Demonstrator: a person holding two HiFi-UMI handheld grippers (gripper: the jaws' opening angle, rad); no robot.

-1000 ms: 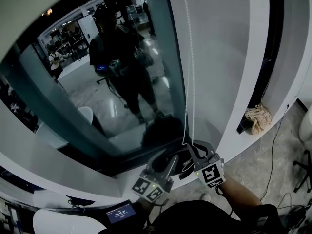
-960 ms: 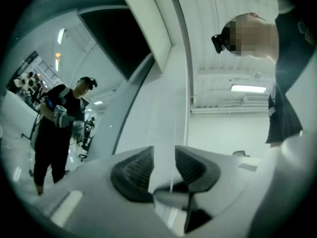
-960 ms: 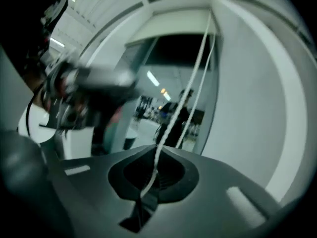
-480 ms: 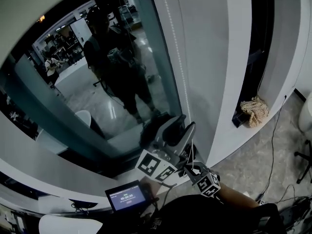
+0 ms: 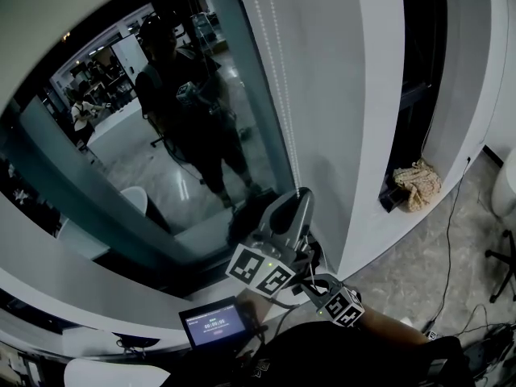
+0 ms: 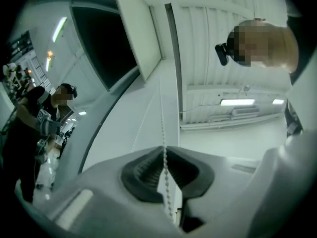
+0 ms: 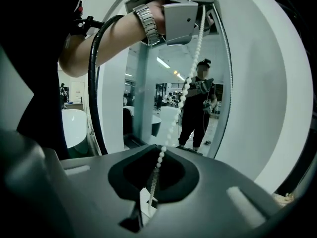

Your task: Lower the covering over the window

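Where, right of the window (image 5: pixel 185 135), the bead chain (image 5: pixel 278 95) hangs, the left hand-held gripper (image 5: pixel 301 195), jaws just closing, pinches it; at its 5 o'clock, the right hand-held gripper (image 7: pixel 161 151) stands clamped on it lower down.

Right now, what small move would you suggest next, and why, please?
Probably release the right hand-held gripper: it is shut on the bead chain lower down, while the left hand-held gripper has just been closing its jaws on the chain higher up.
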